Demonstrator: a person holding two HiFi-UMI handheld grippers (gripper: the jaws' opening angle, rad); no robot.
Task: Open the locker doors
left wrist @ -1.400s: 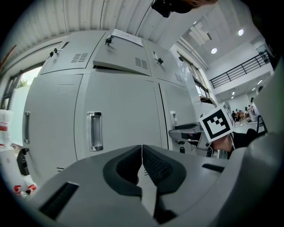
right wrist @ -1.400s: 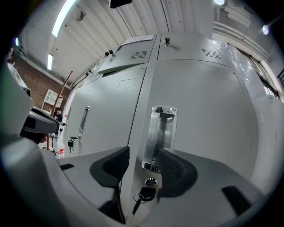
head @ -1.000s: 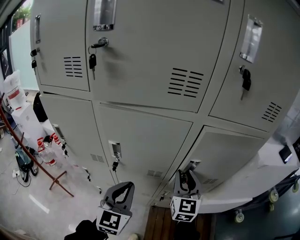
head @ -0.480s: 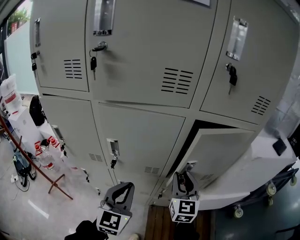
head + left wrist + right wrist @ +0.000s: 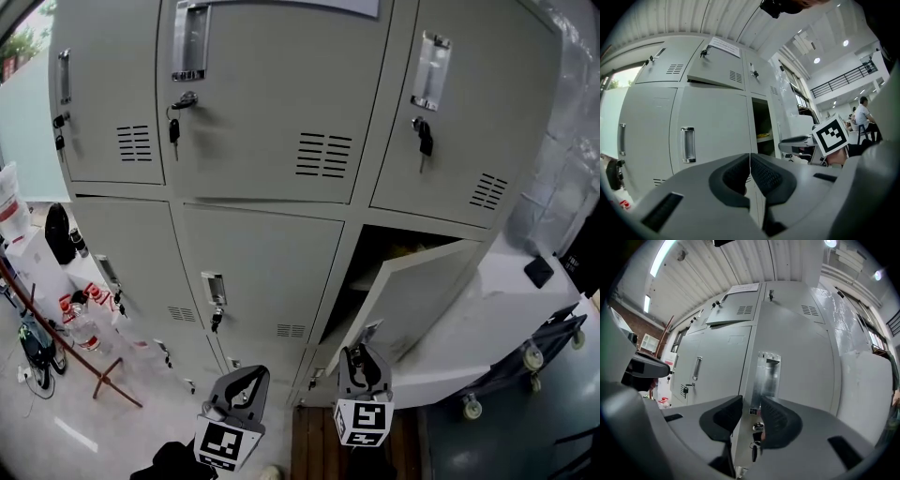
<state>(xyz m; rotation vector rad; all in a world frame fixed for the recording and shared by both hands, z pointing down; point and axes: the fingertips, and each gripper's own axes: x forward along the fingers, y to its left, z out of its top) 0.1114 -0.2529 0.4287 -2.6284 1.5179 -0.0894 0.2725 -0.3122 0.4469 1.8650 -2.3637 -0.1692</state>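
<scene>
— Grey steel locker bank (image 5: 272, 202): how many doors does the head view show?
— Six, three over three. Five sit shut. One, the lower right door (image 5: 422, 291), stands ajar, swung out from its left edge (a dark compartment shows behind its top).

— Fittings?
— One recessed metal handle per door. Keys (image 5: 174, 129) hang from the locks of all three upper doors.

— Grippers?
— Two, each carrying one marker cube (image 5: 362, 424).

— Entry for the left gripper (image 5: 246, 375)?
— It is low in the head view, in front of the lower middle door (image 5: 262, 272) and apart from it. It points at the locker front. Its jaws are closed tip to tip, with nothing between them.

— And the right gripper (image 5: 361, 352)?
— It sits just beside the left one, at the free edge of the ajar door, and also points at the lockers. Its jaws stand about half open and are clamped on that door's handle edge. In the right gripper view the edge runs down between the pads. The handle plate (image 5: 768, 373) rises just above them, and a key (image 5: 753, 452) dangles below.

— Where is the open compartment relative to the left gripper?
— Off to its right, past the closed door it faces.

— Other stock?
— One white wheeled cart (image 5: 525, 309), to the right of the lockers.
</scene>
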